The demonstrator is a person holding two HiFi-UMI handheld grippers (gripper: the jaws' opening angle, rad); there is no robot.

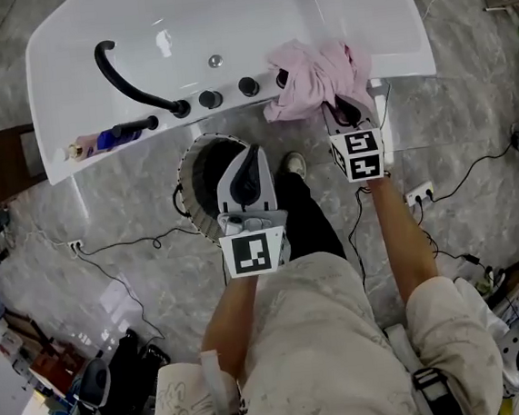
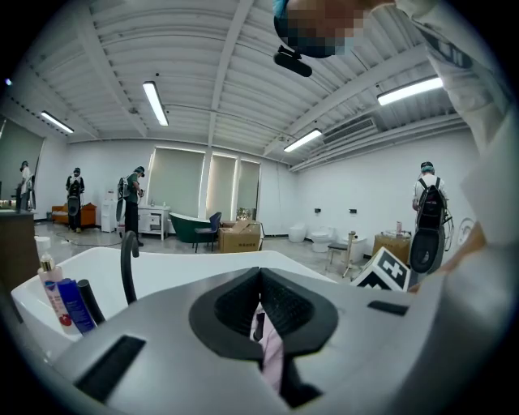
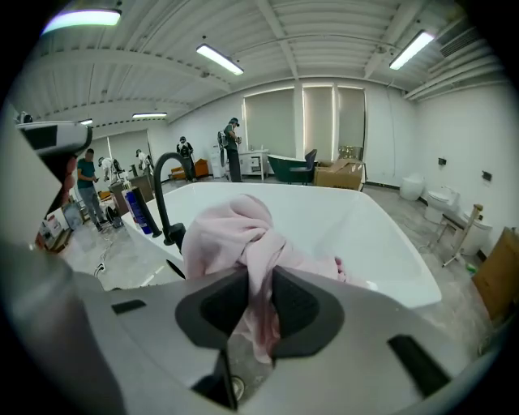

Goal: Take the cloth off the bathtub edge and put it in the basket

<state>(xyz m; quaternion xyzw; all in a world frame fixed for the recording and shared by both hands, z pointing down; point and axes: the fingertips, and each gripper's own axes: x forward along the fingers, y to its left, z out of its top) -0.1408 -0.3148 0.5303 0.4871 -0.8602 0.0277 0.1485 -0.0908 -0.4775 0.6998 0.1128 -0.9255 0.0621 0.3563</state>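
Holding the left gripper above the basket, largely hidden beneath it, jaws met at the tips, pink sliver in their gap unclear; pinching with the right gripper the pink cloth, bunched on the bathtub edge, lower folds hidden
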